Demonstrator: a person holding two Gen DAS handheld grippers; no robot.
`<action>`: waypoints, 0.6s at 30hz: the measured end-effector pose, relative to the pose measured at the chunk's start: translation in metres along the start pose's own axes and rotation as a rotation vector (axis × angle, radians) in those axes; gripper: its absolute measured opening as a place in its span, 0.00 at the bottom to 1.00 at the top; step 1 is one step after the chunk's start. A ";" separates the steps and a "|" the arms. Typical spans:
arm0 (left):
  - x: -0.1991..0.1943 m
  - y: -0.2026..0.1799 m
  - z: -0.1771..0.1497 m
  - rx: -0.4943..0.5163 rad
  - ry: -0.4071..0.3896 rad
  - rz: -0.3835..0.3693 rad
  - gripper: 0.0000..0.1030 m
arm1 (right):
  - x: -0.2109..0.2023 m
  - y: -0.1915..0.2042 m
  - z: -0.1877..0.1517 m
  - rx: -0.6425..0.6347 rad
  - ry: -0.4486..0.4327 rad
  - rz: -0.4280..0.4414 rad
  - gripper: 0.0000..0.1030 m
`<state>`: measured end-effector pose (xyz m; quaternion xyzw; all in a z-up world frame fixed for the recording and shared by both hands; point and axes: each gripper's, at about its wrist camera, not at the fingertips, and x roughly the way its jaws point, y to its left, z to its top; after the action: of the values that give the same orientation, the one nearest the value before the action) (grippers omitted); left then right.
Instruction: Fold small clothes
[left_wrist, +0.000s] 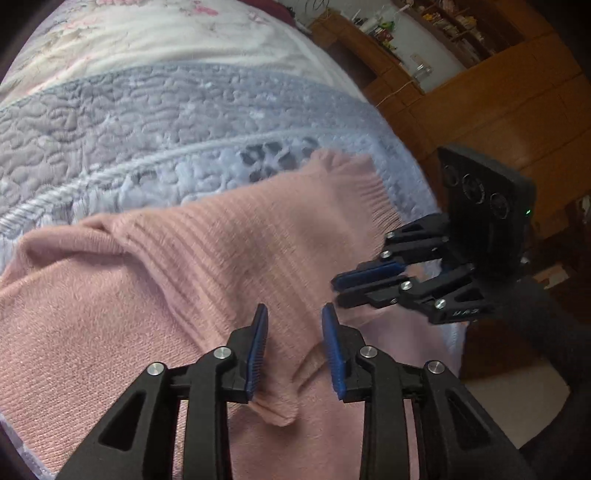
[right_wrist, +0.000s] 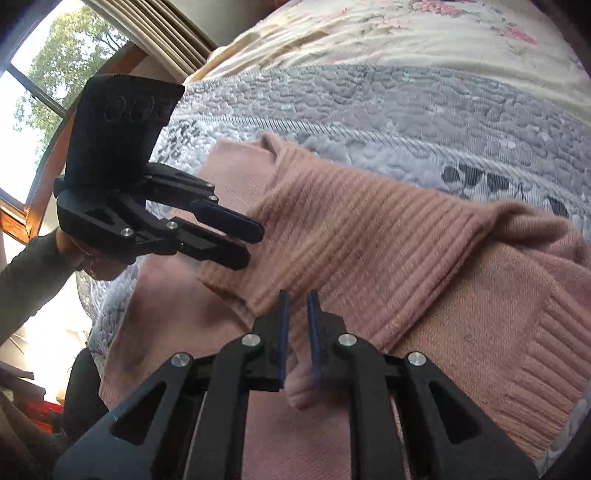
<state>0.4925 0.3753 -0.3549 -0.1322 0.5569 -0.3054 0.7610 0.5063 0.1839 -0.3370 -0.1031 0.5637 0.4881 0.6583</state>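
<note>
A pink knit sweater (left_wrist: 155, 295) lies on the quilted bed, its ribbed part folded across the smooth part (right_wrist: 369, 236). My left gripper (left_wrist: 295, 332) hovers low over the sweater's near edge. It is open, and a loose fold of fabric (left_wrist: 277, 410) lies under the gap. My right gripper (right_wrist: 298, 314) has its blue pads (right_wrist: 283, 332) nearly together with a lump of pink fabric (right_wrist: 301, 391) between them. In the left wrist view the right gripper (left_wrist: 338, 290) comes in from the right at the sweater's edge. The left gripper (right_wrist: 255, 243) shows at the left of the right wrist view.
The grey and floral quilt (left_wrist: 147, 122) covers the bed beyond the sweater. Wooden shelves and cabinets (left_wrist: 480, 92) stand to the right of the bed. A window (right_wrist: 33, 92) lies to the left. A hand and grey sleeve (right_wrist: 33, 273) hold the left gripper.
</note>
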 end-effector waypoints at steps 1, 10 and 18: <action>0.005 0.002 -0.009 0.013 0.024 0.017 0.26 | 0.003 -0.004 -0.011 -0.010 0.016 -0.014 0.07; -0.010 0.005 -0.045 0.004 -0.001 0.023 0.19 | -0.013 -0.032 -0.048 0.092 -0.003 0.068 0.02; -0.008 -0.004 -0.064 0.006 0.034 0.179 0.37 | -0.016 -0.031 -0.039 0.159 -0.040 0.042 0.06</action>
<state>0.4301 0.3863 -0.3688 -0.0744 0.5783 -0.2400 0.7762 0.5062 0.1333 -0.3499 -0.0287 0.5895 0.4574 0.6652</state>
